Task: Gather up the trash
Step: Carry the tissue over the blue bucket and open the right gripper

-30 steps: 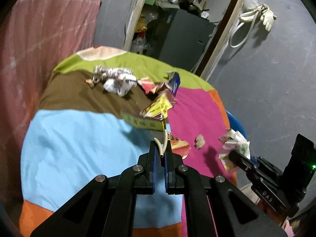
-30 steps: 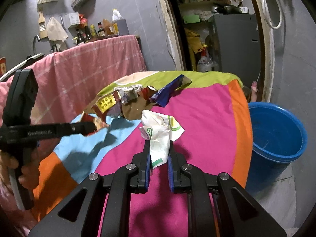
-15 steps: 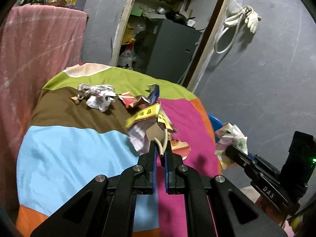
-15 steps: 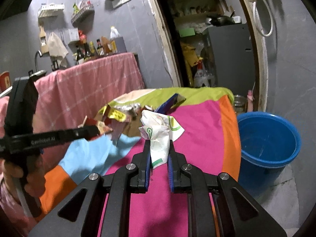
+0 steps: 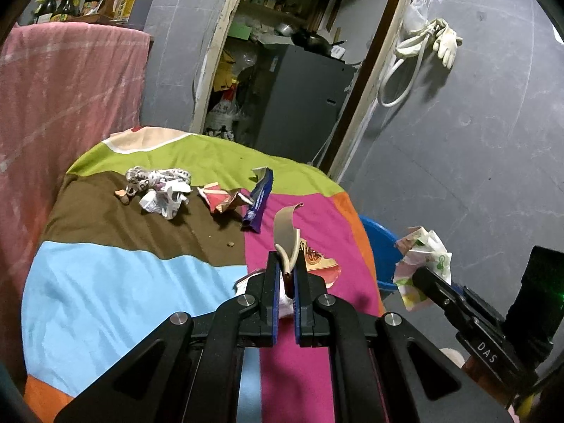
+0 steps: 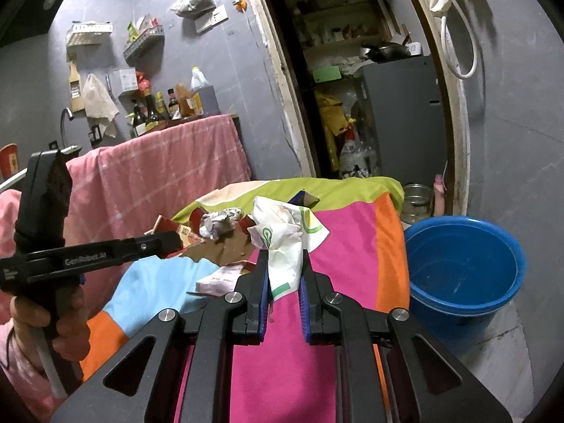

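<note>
My left gripper point(image 5: 286, 262) is shut on a snack wrapper point(image 5: 287, 229); its beige inside curls up past the tips and its red-orange printed side point(image 5: 317, 261) hangs to the right. In the right wrist view the left gripper point(image 6: 172, 243) hovers over the table's left side with the red wrapper point(image 6: 178, 229) at its tips. My right gripper point(image 6: 283, 264) is shut on a crumpled white paper with green print point(image 6: 282, 236). The same paper point(image 5: 423, 257) shows beside the table's right edge. A blue bucket point(image 6: 461, 268) stands on the floor to the right.
On the colourful cloth point(image 5: 105, 282) lie a crumpled printed paper point(image 5: 158, 190), a red wrapper point(image 5: 222, 201), a blue wrapper point(image 5: 261, 201) and a pale wrapper point(image 6: 218, 278). A pink-draped counter point(image 6: 158, 162) with bottles stands left. A hand point(image 6: 53, 320) holds the left gripper. A doorway lies behind.
Both grippers have risen a little and tipped upward, each still holding its trash. The yellow wrapper that showed ahead of the left tips is gone from that view.
</note>
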Available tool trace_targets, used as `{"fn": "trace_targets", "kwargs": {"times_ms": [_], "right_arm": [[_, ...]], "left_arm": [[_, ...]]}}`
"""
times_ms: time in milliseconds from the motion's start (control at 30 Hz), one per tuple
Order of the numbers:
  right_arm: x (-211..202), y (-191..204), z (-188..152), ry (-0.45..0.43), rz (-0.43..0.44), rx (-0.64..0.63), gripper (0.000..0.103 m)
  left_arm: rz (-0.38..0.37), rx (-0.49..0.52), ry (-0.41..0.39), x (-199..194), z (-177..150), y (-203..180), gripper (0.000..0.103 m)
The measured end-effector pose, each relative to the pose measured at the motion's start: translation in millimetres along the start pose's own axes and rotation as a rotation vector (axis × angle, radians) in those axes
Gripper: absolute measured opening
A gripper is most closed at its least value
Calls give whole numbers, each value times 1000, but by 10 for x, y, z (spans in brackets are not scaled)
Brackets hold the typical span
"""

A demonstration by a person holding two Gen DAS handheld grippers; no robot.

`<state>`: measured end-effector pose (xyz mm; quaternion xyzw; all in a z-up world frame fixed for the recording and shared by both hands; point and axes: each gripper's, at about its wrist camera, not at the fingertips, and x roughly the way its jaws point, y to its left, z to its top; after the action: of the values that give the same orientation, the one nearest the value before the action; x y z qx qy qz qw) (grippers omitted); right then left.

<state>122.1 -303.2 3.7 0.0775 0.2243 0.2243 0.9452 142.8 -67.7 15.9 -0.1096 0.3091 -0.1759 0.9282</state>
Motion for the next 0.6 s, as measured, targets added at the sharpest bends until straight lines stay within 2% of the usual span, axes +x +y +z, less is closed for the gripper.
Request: {"fn": "trace_targets", "kwargs": {"times_ms": [133, 333, 600], "right_arm": [[-92, -34, 58, -45, -25, -7, 12], [-364, -88, 308, -177, -86, -54, 13], [-676, -230, 592, -351, -191, -140, 13]], "left_arm": [[-2, 42, -67, -69, 19, -124, 4], [-32, 93, -197, -99, 127, -447, 4], [-67, 177, -452, -101, 299, -1088, 4]]}}
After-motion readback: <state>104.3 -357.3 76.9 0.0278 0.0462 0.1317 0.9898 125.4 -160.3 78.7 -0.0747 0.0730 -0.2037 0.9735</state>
